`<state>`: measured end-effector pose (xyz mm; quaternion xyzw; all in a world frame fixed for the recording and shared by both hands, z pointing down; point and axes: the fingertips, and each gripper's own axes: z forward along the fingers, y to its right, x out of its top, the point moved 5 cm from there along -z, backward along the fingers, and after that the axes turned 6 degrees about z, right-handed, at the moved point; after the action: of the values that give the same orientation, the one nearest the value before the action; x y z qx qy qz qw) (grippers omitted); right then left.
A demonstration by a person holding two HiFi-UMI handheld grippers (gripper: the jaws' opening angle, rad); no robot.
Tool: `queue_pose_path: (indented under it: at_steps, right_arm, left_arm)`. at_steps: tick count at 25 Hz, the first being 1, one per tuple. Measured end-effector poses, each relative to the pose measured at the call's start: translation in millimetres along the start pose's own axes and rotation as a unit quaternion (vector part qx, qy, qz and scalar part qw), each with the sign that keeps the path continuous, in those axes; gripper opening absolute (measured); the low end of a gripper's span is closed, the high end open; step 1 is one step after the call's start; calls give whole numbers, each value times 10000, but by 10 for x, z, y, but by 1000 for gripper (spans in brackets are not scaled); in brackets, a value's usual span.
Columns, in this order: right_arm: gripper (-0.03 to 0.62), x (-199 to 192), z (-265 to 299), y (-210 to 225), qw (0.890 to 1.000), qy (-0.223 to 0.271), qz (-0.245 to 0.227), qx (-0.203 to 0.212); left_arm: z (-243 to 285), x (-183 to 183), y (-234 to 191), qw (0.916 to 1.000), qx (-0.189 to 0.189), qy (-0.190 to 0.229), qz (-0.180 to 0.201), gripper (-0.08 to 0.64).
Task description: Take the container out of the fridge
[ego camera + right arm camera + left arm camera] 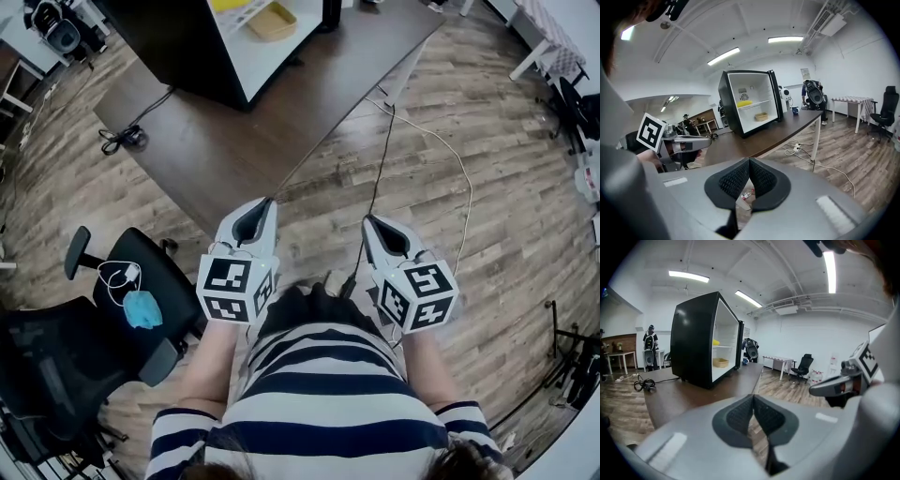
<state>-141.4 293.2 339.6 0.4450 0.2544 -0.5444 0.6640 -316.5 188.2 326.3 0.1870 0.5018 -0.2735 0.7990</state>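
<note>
A black mini fridge [202,47] stands open on the dark brown table [234,141]. On its lower shelf sits a tan container [272,21], also seen as the container [721,363] and the container [761,116]. A yellow item [745,102] lies on the shelf above. My left gripper [265,202] and right gripper [367,220] are held side by side over the floor, just short of the table's near edge and far from the fridge. Both are shut with nothing between the pads, as the left gripper [753,401] and right gripper [749,164] show.
A black office chair [122,309] with a blue face mask on it stands at the left. A coiled cable [122,139] lies on the table's left end. Cables [450,150] run over the wood floor by the table leg [816,136]. People stand far back.
</note>
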Motion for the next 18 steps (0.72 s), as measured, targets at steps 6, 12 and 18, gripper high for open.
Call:
queue_pose_path:
  at_steps: [6,12,18]
  right_arm:
    - [-3,121,94,233,10000,-6,-41,39]
    - [-3,229,167,501,10000,5,-42,38]
    - [-3,290,161,728,9999,22,-12,108]
  left_arm:
    - [268,87,70,9999,-29,-45,-143,0]
    - [539,236,136,9993,-44,172,-336,0]
    - [742,339,300,9995,-55,179,-273,0]
